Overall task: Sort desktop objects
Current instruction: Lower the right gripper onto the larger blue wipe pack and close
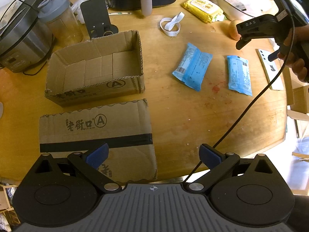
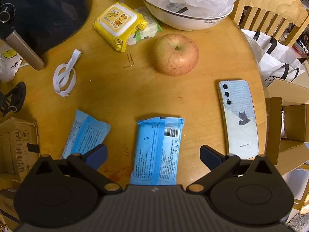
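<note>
Blue packet [image 2: 157, 150] between right tongs [image 2: 153, 155]

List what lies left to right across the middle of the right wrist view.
White strap → yellow wipes pack → apple → phone.

Right gripper [image 2: 153, 155] spread above blue packet [image 2: 157, 150].

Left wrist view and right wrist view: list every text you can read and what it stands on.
"老街口" and a circled "A": front wall of the open cardboard box.
"老街口" and a circled "A": flat cardboard piece.
"DAS": side of the right tool.
Blue packets: barcode and fine print, too small to read.
Yellow wipes pack, phone back: print too small.
</note>
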`<state>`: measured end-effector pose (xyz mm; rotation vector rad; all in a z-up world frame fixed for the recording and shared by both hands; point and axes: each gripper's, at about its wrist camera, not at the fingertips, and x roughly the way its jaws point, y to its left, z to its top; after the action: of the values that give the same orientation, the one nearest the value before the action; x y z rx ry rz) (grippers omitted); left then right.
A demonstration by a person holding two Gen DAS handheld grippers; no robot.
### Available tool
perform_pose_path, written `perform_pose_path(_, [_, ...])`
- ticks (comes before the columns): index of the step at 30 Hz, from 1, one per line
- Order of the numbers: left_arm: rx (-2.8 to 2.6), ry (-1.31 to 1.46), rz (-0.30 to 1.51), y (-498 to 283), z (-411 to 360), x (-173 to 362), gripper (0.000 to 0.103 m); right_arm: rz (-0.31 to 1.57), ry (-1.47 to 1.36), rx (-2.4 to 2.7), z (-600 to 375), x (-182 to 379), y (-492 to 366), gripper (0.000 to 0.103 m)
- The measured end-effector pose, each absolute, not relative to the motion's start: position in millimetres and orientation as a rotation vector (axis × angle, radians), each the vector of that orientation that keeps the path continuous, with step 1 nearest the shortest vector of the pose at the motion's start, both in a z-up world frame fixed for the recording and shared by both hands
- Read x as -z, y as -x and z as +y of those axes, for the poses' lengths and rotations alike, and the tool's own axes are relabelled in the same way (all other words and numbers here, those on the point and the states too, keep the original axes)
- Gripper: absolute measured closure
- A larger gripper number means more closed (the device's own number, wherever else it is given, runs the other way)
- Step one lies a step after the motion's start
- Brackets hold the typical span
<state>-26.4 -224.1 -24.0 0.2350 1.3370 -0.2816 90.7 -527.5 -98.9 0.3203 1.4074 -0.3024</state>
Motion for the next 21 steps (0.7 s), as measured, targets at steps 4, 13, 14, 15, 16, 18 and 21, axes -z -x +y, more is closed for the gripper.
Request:
perform_pose_path(4, [0.281, -0.235, 1.338, 26.3, -223.6, 23.9, 0.0, 1.409, -0.311, 0.295, -525.0, 106.3, -91.1, 0.0])
perform_pose_path(13, [0.276, -0.232, 1.342, 26.7, -222.4, 23.8, 0.0, 1.435, -0.306, 0.297, -521.0, 127.6, -95.0, 0.0])
perform_pose_path(14, [0.275, -0.232, 1.342, 26.8, -222.2, 23.9, 0.0, 1.439, -0.305, 0.298, -521.3, 130.3, -95.3, 0.0])
perform_pose_path(15, [0.275, -0.232, 1.343, 26.9, -222.0, 23.9, 0.0, 1.443, -0.306, 0.299, -521.6, 133.1, -95.5, 0.0])
perform_pose_path(16, [0.274, -0.233, 1.343, 27.0, -221.8, 23.9, 0.0, 1.446, -0.307, 0.299, -522.0, 135.8, -95.7, 0.0])
perform_pose_path(18, [0.272, -0.232, 1.344, 27.0, -221.3, 24.1, 0.0, 1.454, -0.31, 0.299, -523.0, 141.5, -95.9, 0.0])
perform_pose_path(21, [0.268, -0.232, 1.346, 26.9, -220.7, 24.5, 0.0, 1.463, -0.315, 0.303, -523.9, 149.9, -96.7, 0.0])
